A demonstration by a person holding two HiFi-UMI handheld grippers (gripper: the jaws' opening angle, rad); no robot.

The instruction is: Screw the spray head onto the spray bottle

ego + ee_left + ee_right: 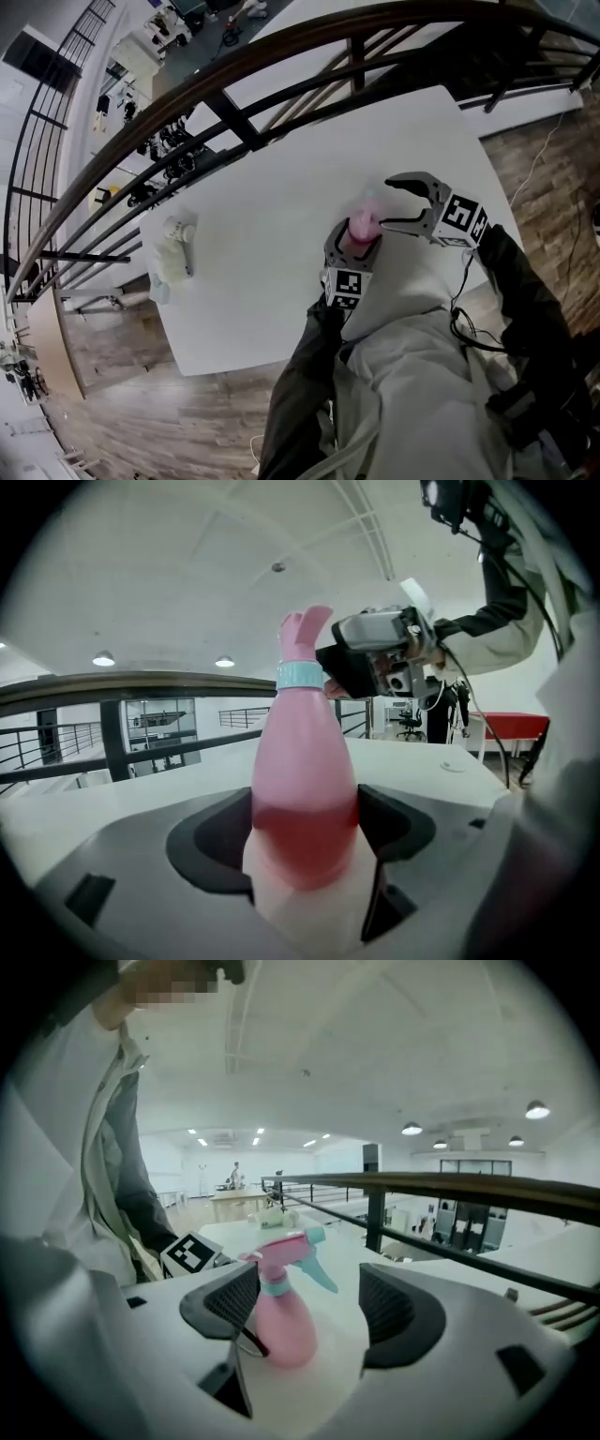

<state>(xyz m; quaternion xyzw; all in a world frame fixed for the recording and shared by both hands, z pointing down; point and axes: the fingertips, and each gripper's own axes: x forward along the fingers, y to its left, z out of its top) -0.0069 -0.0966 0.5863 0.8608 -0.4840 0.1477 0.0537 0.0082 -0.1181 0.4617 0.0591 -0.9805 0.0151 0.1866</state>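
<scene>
One white worktop (262, 281) carries the job, and toward its near right side the left hand-held gripper (353, 246) is clenched on the belly of the pink spray bottle (305, 761). It holds the bottle upright, probably so it cannot turn while the top is twisted. The right hand-held gripper (394, 204) stands released around the pink spray head (279, 1246), pads off it. The head already sits above the small teal collar (300, 675), so I judge this a pause between turns or a final let-go.
</scene>
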